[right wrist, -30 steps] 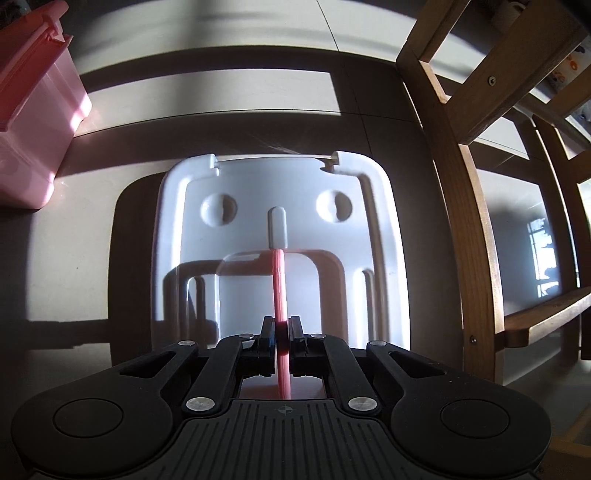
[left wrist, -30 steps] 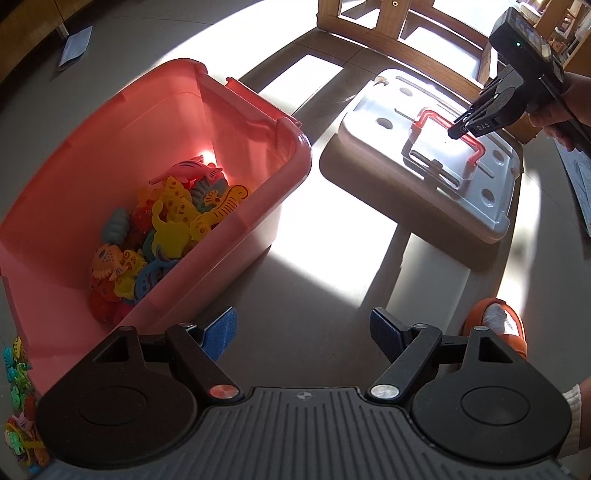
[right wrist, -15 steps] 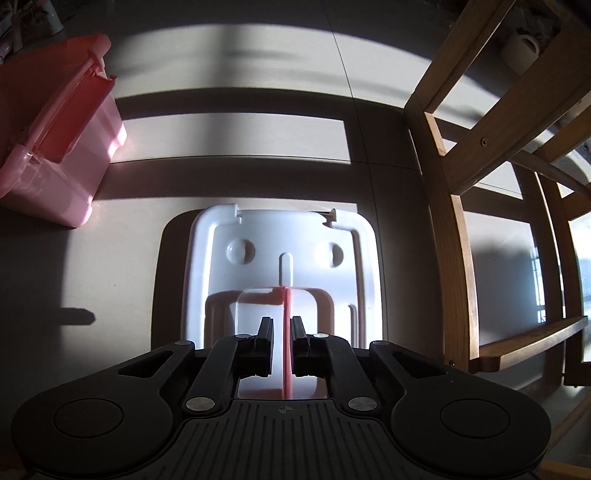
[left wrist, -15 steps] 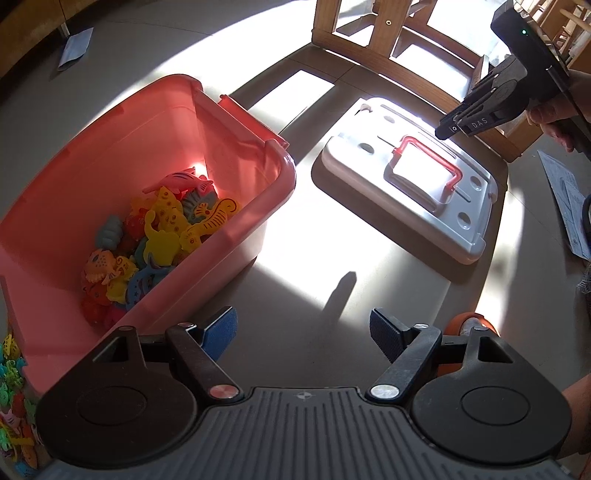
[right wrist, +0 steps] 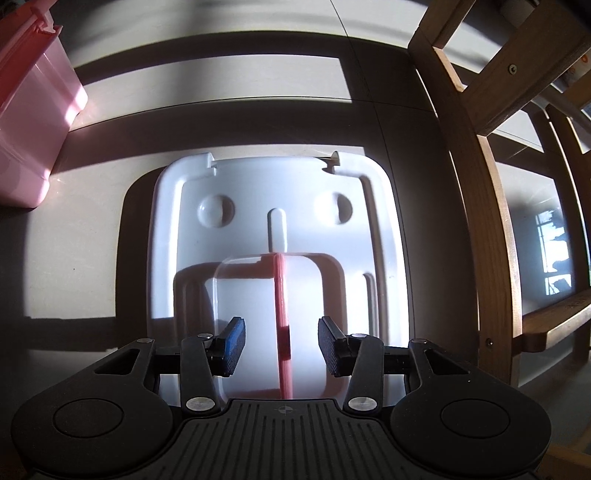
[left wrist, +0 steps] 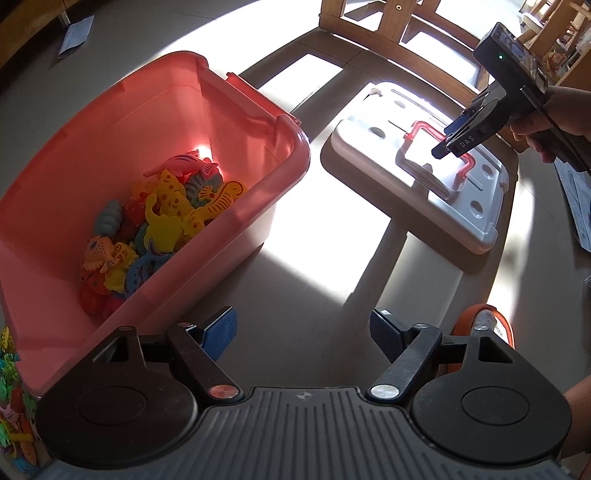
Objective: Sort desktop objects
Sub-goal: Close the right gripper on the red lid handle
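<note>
A pink bin [left wrist: 110, 155] holds several colourful foam animal toys [left wrist: 162, 229]. Its white lid [left wrist: 417, 173] lies flat on the floor to the right, with a red handle [left wrist: 421, 127]. In the right wrist view the lid [right wrist: 258, 192] fills the middle and the red handle [right wrist: 281, 314] stands upright between my jaws. My right gripper [right wrist: 281, 341] is open, jaws either side of the handle without touching it; it also shows in the left wrist view [left wrist: 448, 147] above the lid. My left gripper [left wrist: 303, 332] is open and empty above the floor beside the bin.
A wooden chair frame [right wrist: 480, 184] stands close to the right of the lid, also visible in the left wrist view [left wrist: 388, 33]. More foam toys [left wrist: 11, 406] lie at the far left. An orange slipper [left wrist: 484, 325] is near the left gripper. The bin's corner [right wrist: 29, 110] is at left.
My right gripper has opened and let go of the red lid handle it was shut on. The lid now lies flat on the floor. My left gripper stayed open.
</note>
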`<state>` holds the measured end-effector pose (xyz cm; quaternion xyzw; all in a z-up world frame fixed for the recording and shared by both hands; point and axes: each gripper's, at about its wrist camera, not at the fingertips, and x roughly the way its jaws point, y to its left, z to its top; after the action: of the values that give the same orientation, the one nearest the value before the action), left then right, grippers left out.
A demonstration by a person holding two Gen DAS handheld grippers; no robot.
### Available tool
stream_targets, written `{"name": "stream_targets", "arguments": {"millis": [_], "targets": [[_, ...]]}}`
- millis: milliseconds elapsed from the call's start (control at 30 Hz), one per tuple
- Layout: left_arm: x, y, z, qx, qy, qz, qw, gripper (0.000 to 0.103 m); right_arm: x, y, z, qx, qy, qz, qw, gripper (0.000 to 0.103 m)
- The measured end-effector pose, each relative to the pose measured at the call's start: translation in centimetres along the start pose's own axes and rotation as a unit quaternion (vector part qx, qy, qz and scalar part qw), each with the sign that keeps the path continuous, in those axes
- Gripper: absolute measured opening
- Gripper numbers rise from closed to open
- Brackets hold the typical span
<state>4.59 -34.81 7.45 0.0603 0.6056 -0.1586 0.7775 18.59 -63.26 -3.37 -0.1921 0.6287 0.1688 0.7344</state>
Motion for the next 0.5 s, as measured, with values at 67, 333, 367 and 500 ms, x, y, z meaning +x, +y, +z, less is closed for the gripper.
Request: {"name": "stream_targets", "arguments": {"millis": [67, 333, 367, 500], "targets": [[0.2, 0.1, -0.1, -0.004, 0.002, -0.001, 1.0000, 0.081, 0.8, 0.0, -0.1, 0.002, 0.004, 0.003, 1.000, 0.039], [0.9, 0.5, -0.1, -0.014, 0.008, -0.004, 0.9999, 0.081, 1.6, -0.1, -0.4, 0.018, -0.011, 0.026, 0.999, 0.029], [0.9, 0.5, 0.0, -0.015, 0.008, -0.005, 0.9998, 0.081, 1.6, -0.1, -0.5, 0.020, -0.010, 0.029, 0.999, 0.029], [0.8, 0.5, 0.0, -0.015, 0.006, -0.007, 0.9999, 0.081, 1.5, -0.1, -0.6, 0.030, -0.006, 0.037, 0.999, 0.024]]}}
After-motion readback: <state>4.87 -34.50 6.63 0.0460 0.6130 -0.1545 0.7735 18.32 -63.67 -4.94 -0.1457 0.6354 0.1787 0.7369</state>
